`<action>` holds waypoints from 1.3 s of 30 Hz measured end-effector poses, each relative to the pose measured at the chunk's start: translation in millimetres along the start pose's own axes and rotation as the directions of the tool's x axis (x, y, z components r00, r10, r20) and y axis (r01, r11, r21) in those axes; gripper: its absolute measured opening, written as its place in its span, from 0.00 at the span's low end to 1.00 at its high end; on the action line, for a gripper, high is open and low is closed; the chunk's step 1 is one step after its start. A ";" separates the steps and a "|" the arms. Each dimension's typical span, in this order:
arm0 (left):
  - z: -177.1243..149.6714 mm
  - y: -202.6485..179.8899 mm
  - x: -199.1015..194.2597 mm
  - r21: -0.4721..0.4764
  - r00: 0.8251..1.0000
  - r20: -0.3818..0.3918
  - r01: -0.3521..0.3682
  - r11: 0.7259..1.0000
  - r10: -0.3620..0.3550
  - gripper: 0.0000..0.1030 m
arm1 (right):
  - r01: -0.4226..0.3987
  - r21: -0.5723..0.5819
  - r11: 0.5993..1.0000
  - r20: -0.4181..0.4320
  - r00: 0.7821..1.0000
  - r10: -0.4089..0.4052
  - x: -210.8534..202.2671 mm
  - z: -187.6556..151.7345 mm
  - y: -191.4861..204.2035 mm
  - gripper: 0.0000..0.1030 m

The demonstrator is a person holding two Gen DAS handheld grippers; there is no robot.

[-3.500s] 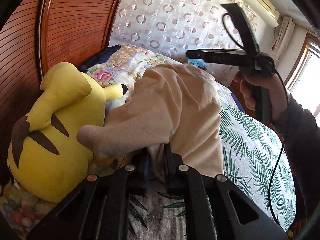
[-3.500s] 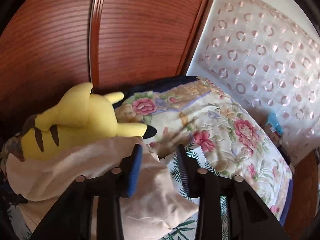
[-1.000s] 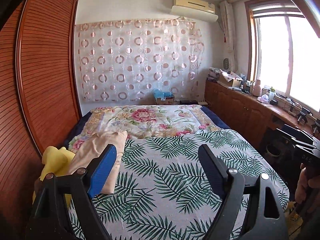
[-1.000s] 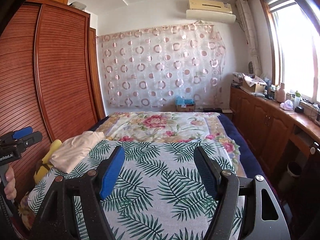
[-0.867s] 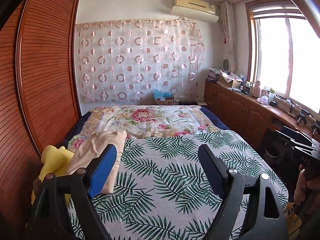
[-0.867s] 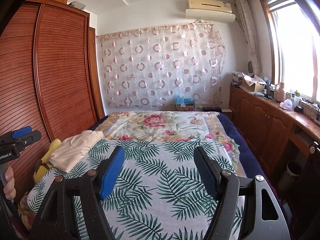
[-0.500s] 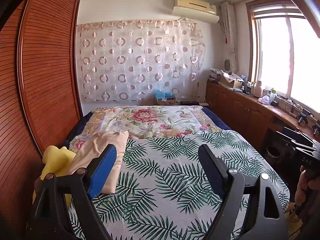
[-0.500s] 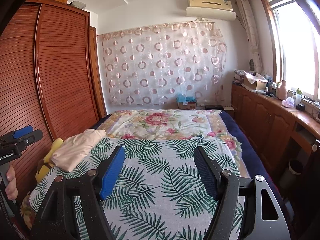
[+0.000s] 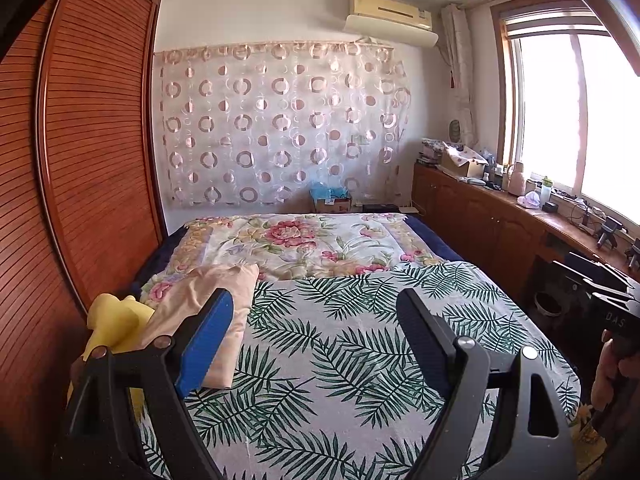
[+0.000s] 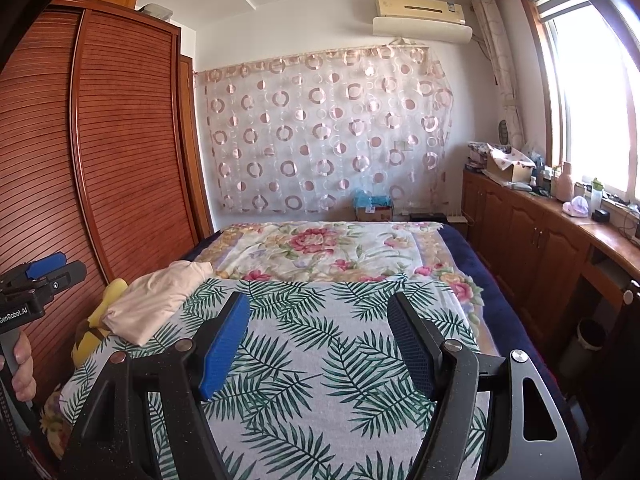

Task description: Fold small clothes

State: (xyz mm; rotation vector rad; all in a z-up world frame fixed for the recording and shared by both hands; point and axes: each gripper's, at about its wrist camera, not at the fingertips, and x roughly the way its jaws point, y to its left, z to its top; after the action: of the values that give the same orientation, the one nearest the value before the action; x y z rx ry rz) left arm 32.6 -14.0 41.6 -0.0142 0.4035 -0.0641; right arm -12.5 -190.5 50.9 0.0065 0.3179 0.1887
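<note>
The left claw (image 9: 316,332) is wide open with nothing between its jaws, and it hangs over the near end of the bed (image 9: 340,352). The right claw (image 10: 318,334) is open too and holds nothing. The folded cloth (image 9: 208,308) lies flat on the bed, ahead of the left claw and off to its left, partly hidden behind the blue pad of that claw. From the right claw, the cloth sits further to the left and a bit ahead, well apart from its fingers. A yellow toy (image 9: 116,320) lies just left of the cloth, at the edge of the bed next to the wardrobe (image 9: 80,160), and the cloth rests partly on it. Far ahead of both claws hangs a curtain (image 9: 280,128) with rings on it. A hand (image 10: 20,364) holds the left claw's handle.
</note>
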 end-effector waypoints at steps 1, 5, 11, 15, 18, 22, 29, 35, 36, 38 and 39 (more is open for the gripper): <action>0.0 -0.1 0.3 0.002 1.000 0.001 -0.001 1.000 0.001 0.82 | -0.001 0.001 1.000 0.000 1.000 0.001 -0.2 -0.3 0.0 0.71; 0.5 0.2 -0.6 0.006 1.000 0.002 -0.007 1.000 0.007 0.82 | -0.008 0.008 1.000 -0.003 1.000 0.008 0.4 -0.8 -0.7 0.71; 1.9 0.5 -2.5 0.008 1.000 0.004 -0.009 1.000 0.009 0.82 | -0.008 0.000 1.000 0.000 1.000 0.008 0.0 -0.1 -0.2 0.71; 0.9 0.4 -2.1 0.006 1.000 0.005 -0.007 1.000 0.007 0.82 | -0.008 0.001 1.000 0.001 1.000 0.008 0.1 1.2 -1.7 0.71; -0.1 0.3 -2.0 0.007 1.000 0.002 -0.010 1.000 0.010 0.82 | -0.008 -0.001 1.000 0.001 1.000 0.008 -0.2 0.0 -1.4 0.71; 4.5 4.9 -4.8 0.002 1.000 -0.002 -0.012 1.000 0.012 0.82 | -0.008 0.001 1.000 0.001 1.000 0.008 0.0 -0.4 -1.0 0.71; 5.4 6.1 -5.4 0.002 1.000 0.000 -0.012 1.000 0.012 0.82 | -0.007 -0.001 1.000 0.003 1.000 0.007 -0.1 0.2 -1.5 0.71; 4.5 5.2 -5.1 0.004 1.000 0.000 -0.012 1.000 0.012 0.82 | -0.006 -0.002 1.000 0.006 1.000 0.006 -0.7 0.3 -2.5 0.71; 4.0 4.6 -5.0 0.004 1.000 0.001 -0.012 1.000 0.012 0.82 | -0.005 -0.003 1.000 0.006 1.000 0.005 -0.7 0.4 -2.6 0.71; 4.2 5.1 -5.1 0.004 1.000 0.001 -0.013 1.000 0.013 0.82 | -0.005 -0.003 1.000 0.007 1.000 0.005 -1.0 0.2 -2.8 0.71; 3.6 4.5 -5.0 0.003 1.000 0.001 -0.012 1.000 0.012 0.82 | -0.005 -0.002 1.000 0.007 1.000 0.005 -1.0 0.8 -3.1 0.71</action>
State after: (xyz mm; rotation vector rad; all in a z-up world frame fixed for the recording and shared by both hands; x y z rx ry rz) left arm 29.7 -9.2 46.7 -0.0085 0.4028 -0.0534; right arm -12.7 -193.7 51.9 0.0061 0.3104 0.1938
